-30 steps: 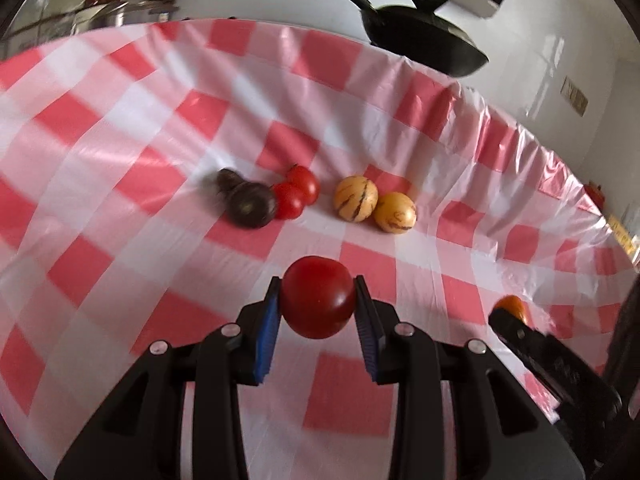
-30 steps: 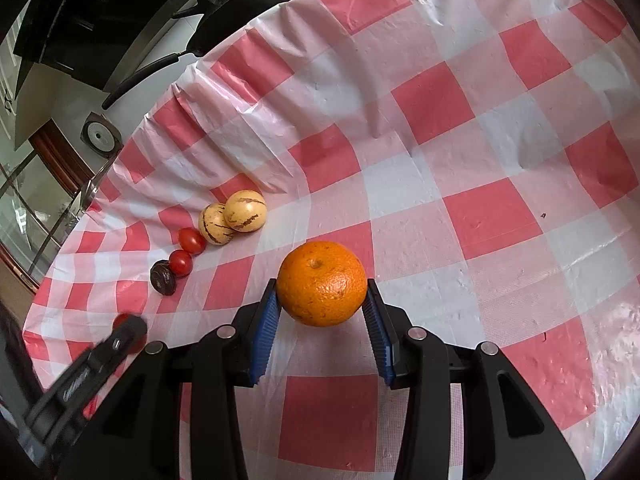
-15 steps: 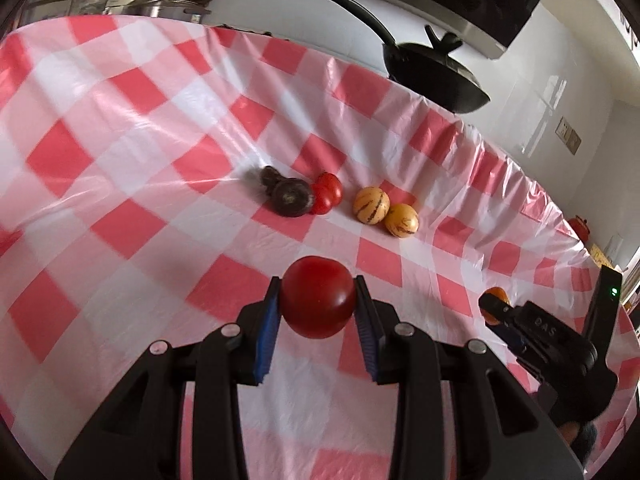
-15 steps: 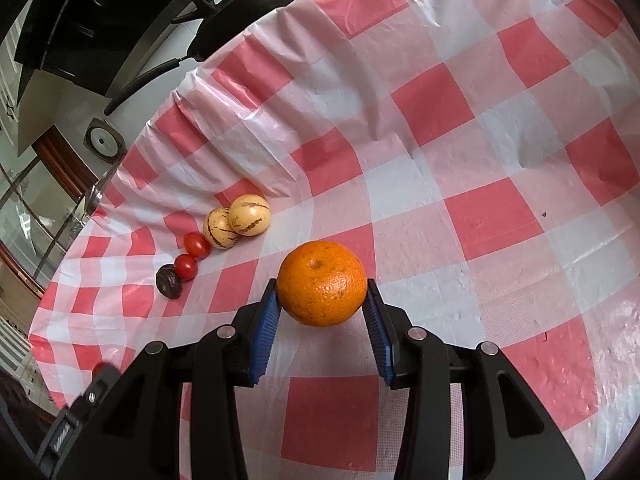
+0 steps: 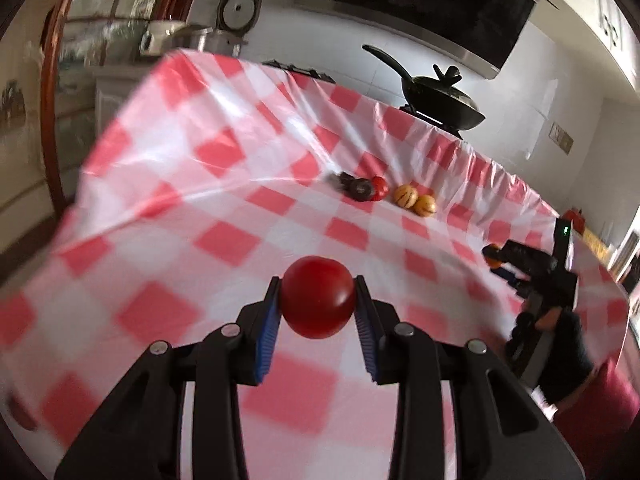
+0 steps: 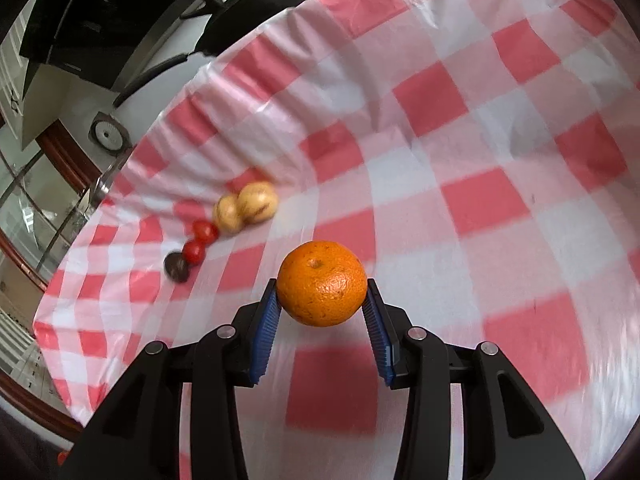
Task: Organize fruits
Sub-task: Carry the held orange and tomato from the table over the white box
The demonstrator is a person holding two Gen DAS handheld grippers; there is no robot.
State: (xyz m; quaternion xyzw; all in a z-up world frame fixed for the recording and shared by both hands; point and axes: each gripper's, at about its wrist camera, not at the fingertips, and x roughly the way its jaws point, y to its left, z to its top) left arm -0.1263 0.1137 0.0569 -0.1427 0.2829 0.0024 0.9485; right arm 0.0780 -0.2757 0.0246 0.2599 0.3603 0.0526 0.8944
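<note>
My left gripper is shut on a red tomato, held above the red-and-white checked tablecloth. My right gripper is shut on an orange, also above the cloth; it shows in the left wrist view at the right. A row of fruit lies far off on the cloth: a dark fruit, two small red tomatoes, and two yellow striped fruits. The same row shows in the left wrist view.
A black pan with lid stands on a stove beyond the table's far edge. A rice cooker and pots stand at the back left. The table edge drops off at the left.
My left gripper has pulled back and risen with the tomato, so the fruit row looks farther and smaller. My right gripper with the orange has shifted slightly; the left gripper has left its view.
</note>
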